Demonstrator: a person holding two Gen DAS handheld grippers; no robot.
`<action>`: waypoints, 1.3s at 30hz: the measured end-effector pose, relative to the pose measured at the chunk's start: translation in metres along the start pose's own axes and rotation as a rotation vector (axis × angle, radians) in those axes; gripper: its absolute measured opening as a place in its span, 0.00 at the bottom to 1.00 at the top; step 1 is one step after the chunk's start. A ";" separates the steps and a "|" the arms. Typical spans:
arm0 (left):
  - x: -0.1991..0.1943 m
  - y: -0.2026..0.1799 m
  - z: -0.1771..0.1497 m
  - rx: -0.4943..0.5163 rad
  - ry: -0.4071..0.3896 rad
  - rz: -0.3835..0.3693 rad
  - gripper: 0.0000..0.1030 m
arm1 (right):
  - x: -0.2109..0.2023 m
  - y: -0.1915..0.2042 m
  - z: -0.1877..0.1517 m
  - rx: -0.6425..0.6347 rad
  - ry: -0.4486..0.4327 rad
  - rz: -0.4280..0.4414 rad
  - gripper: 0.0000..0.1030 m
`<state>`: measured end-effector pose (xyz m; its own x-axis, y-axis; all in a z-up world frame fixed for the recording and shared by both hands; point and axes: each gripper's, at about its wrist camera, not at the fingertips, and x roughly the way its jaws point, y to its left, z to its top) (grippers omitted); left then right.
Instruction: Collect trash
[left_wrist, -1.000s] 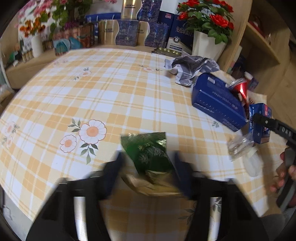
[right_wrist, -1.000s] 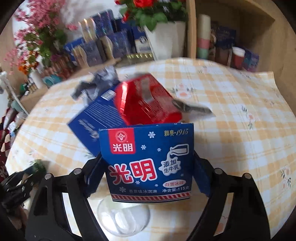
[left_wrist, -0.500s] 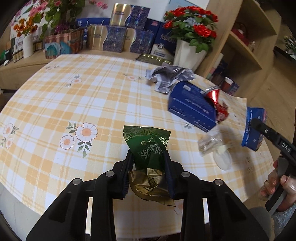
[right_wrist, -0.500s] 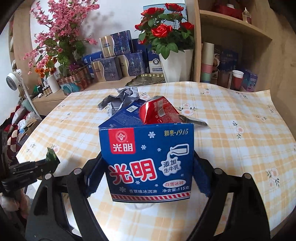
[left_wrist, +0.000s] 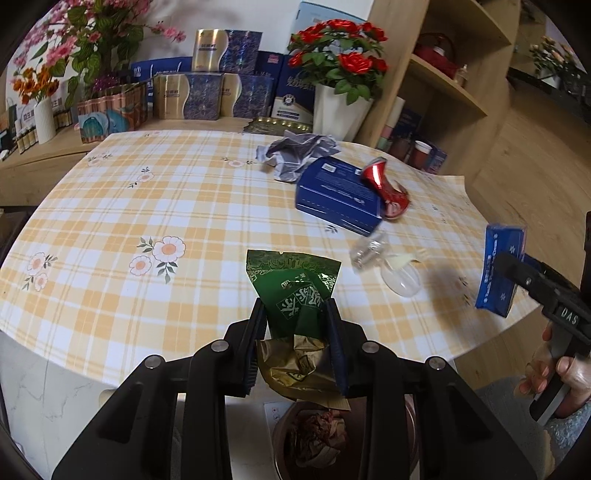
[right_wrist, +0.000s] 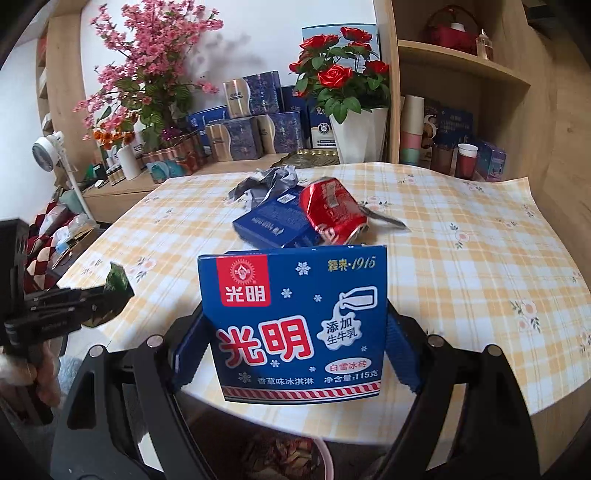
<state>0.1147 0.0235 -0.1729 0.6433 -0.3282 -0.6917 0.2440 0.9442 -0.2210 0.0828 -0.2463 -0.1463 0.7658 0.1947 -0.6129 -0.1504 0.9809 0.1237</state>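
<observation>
Green and gold foil, a crumpled wrapper, is pinched between the left gripper fingers, now lifted off the table edge over a bin. Right gripper clamps the blue carton, raised higher than before; beyond its tips, a crushed can.

A crumpled green and gold packet stands pinched between the left fingers, its top sticking out beyond their tips. A blue ice cream box sits upright, clamped between the right fingers.
</observation>
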 end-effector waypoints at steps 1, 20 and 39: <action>-0.004 -0.003 -0.003 0.005 -0.002 -0.002 0.30 | -0.004 0.000 -0.004 -0.002 0.001 0.003 0.80; -0.051 -0.023 -0.061 0.021 0.000 -0.019 0.30 | -0.030 0.022 -0.104 0.013 0.124 0.081 0.80; -0.037 -0.008 -0.100 -0.027 -0.003 -0.003 0.31 | 0.012 0.041 -0.145 -0.030 0.301 0.143 0.80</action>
<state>0.0162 0.0309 -0.2147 0.6445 -0.3309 -0.6893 0.2264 0.9437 -0.2413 -0.0043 -0.2033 -0.2617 0.5169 0.3181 -0.7948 -0.2647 0.9423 0.2051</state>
